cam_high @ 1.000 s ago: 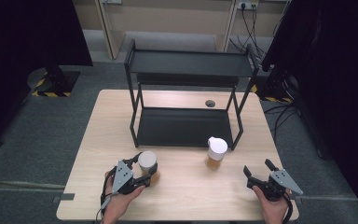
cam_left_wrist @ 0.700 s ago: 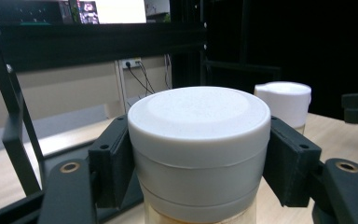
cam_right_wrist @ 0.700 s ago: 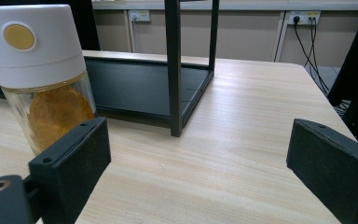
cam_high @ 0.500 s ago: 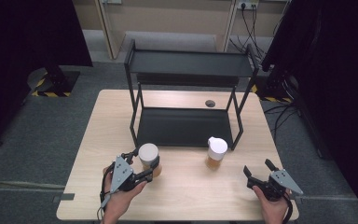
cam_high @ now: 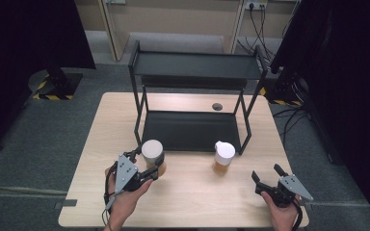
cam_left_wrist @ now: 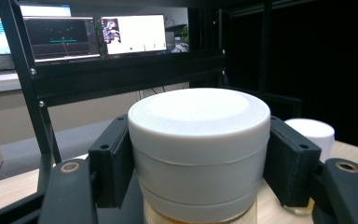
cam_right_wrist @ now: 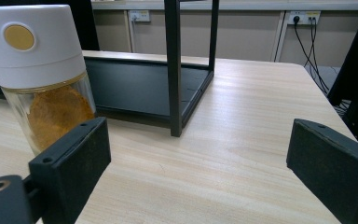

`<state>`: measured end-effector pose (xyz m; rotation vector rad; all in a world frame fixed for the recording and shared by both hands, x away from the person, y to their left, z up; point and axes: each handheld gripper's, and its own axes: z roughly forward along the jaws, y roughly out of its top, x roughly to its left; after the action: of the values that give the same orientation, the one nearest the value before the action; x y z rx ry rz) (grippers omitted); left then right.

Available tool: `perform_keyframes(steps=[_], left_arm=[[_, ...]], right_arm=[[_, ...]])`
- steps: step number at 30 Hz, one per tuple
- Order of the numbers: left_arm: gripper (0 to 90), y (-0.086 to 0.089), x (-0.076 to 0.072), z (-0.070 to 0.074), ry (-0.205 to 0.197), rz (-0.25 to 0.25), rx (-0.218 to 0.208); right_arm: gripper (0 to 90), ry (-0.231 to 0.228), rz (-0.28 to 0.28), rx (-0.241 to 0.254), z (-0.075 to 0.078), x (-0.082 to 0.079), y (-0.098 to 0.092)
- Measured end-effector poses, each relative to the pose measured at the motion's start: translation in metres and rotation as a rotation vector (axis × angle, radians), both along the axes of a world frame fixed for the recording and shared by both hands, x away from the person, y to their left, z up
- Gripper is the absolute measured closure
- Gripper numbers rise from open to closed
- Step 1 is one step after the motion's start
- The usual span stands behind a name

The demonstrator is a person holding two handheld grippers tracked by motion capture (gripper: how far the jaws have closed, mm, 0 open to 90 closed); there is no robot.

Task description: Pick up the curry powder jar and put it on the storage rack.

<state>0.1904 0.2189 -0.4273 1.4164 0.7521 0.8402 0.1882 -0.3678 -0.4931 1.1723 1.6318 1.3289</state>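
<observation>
A light wooden table (cam_high: 188, 202) filled the lower middle of the high view. On its far half stood a black two-tier metal rack (cam_high: 195, 103), its lower tray resting on the tabletop. A white-capped jar (cam_high: 223, 158) of amber powder stood on the wood just before the rack's right front leg. A small dark round grommet (cam_high: 217, 106) sat behind, near the far edge.

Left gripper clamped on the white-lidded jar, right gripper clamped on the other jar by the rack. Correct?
Not quite. The right gripper is open and holds nothing, as the right gripper view shows; the other jar stands free. The left gripper does clamp the white-lidded jar.
</observation>
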Motion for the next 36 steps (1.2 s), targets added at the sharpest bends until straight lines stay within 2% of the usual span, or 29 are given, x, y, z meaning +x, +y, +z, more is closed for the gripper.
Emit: perform_keyframes(steps=[8, 17, 26, 36], left_arm=[[33.8, -0.004, 0.003, 0.017, -0.040, 0.035, -0.007], [33.8, -0.007, 0.008, 0.033, -0.052, 0.070, -0.017], [33.8, -0.010, 0.014, 0.046, -0.081, 0.105, -0.026], [33.9, -0.013, 0.022, 0.061, -0.105, 0.127, -0.040]], right_arm=[[6.6, 0.001, 0.000, 0.004, 0.000, 0.000, 0.000], [6.6, 0.002, 0.000, 0.004, 0.000, 0.000, 0.000], [6.6, 0.001, -0.001, 0.006, 0.000, 0.000, 0.000], [6.6, 0.002, 0.000, 0.006, 0.000, 0.000, -0.001]])
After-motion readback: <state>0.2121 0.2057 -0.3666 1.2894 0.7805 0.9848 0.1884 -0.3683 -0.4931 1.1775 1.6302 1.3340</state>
